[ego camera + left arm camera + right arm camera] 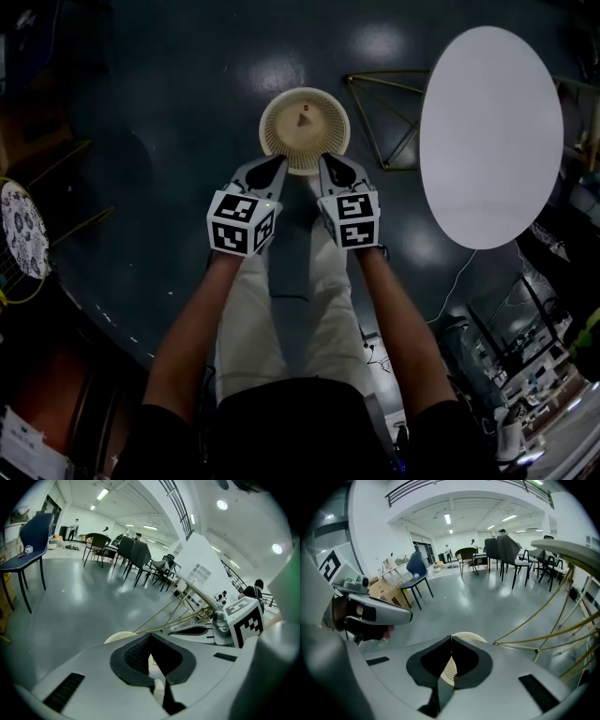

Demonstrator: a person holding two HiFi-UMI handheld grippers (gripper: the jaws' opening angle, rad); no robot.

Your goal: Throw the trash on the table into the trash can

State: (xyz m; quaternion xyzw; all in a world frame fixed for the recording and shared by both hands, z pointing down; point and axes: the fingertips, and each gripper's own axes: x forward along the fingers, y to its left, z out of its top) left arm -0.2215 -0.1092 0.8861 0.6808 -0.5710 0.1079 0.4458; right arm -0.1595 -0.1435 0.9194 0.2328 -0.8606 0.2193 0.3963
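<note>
Reaching forward over the person's pale trousers, both bare forearms end in grippers held side by side with a narrow gap between their marker cubes. The left gripper (pixel 270 170) has its jaws pressed together at the tips with nothing pinched, and the right gripper (pixel 330 169) is likewise closed and empty. In the right gripper view only cream mesh shows through the hollow behind the tips. Both noses hang just at the near rim of the trash can (pixel 277 128), a round cream perforated basket on the dark glossy floor (pixel 169 94). A small reddish scrap (pixel 305 109) lies inside it near the middle. To the right of the basket, close to its rim, stand the thin gold wire legs (pixel 384 122) of the white oval table (pixel 487 141), whose edge overhangs them. On the left the floor is open as far as a round patterned seat (pixel 19 230) at the frame's edge. Farther off, dark chairs (pixel 131 557) stand across a wide stretch of open floor.
</note>
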